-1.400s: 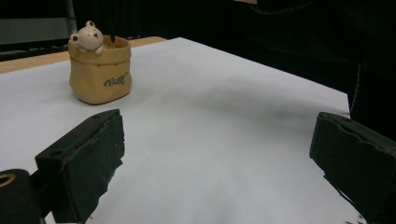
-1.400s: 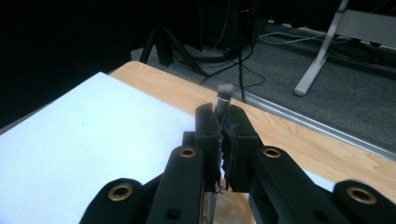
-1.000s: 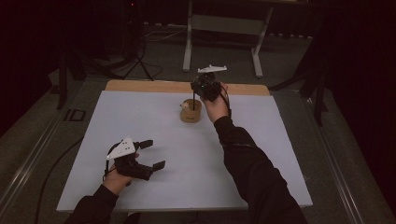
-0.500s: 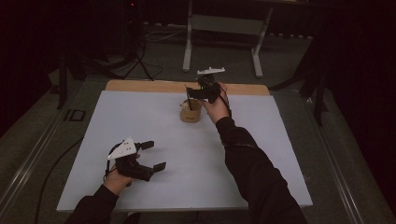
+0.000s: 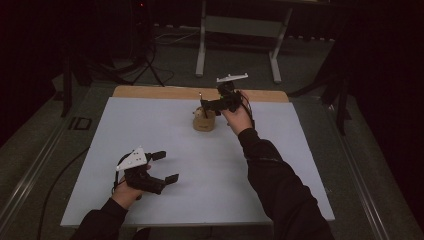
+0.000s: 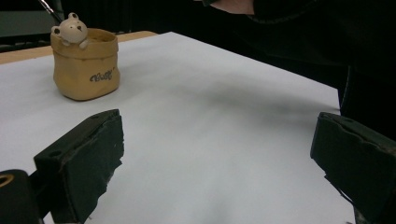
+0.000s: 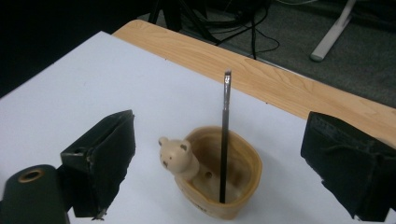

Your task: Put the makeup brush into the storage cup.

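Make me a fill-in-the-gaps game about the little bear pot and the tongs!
1. The thin dark stick stands inside the ____ pot.
2. A small ____ figure sits on the pot's rim.
3. The right tongs above the pot are ____, gripping nothing.
4. The pot stands on the ____ table cover.

Missing words: tan; bear; open; white

I see a small tan ceramic pot (image 7: 219, 179) with a little bear figure (image 7: 176, 157) perched on its rim, sitting upright on the white table just below my right claw (image 7: 219, 163), between its two spread jaws. A thin dark pen (image 7: 225, 135) stands nearly upright inside the pot, its tip rising above the rim, touching neither jaw of that claw.
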Action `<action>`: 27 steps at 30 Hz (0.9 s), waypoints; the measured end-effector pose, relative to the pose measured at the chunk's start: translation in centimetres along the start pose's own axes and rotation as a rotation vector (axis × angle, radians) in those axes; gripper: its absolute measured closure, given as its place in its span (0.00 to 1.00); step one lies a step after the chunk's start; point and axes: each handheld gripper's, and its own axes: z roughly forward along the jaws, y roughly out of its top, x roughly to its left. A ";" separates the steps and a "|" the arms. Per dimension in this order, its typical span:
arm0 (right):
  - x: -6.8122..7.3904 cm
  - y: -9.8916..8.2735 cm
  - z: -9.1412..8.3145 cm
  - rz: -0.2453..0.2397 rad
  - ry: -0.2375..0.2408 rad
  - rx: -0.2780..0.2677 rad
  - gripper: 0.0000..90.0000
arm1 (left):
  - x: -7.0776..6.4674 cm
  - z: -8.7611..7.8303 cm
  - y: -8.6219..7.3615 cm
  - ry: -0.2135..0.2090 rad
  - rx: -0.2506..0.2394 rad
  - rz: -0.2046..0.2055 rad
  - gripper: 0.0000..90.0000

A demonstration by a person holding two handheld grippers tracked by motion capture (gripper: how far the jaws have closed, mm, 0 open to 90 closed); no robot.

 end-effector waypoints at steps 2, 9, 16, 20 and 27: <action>0.1 -0.2 -0.2 -0.022 0.009 0.002 0.13 | 0.0 0.0 0.0 0.002 0.001 0.000 0.03; 0.2 -1.3 -0.7 -0.092 0.064 -0.030 0.16 | 0.0 -0.1 0.1 0.004 0.001 -0.003 0.03; 0.5 -2.5 -1.5 -0.101 0.098 -0.055 0.18 | -0.1 -0.1 0.0 0.003 0.005 -0.010 0.03; 0.6 -3.4 -2.3 -0.115 0.093 -0.070 0.23 | -0.2 -0.2 0.1 0.003 0.000 -0.012 0.03; 0.8 -5.4 -3.8 -0.158 0.151 -0.085 0.23 | -0.2 -0.3 0.3 0.010 0.006 -0.019 0.03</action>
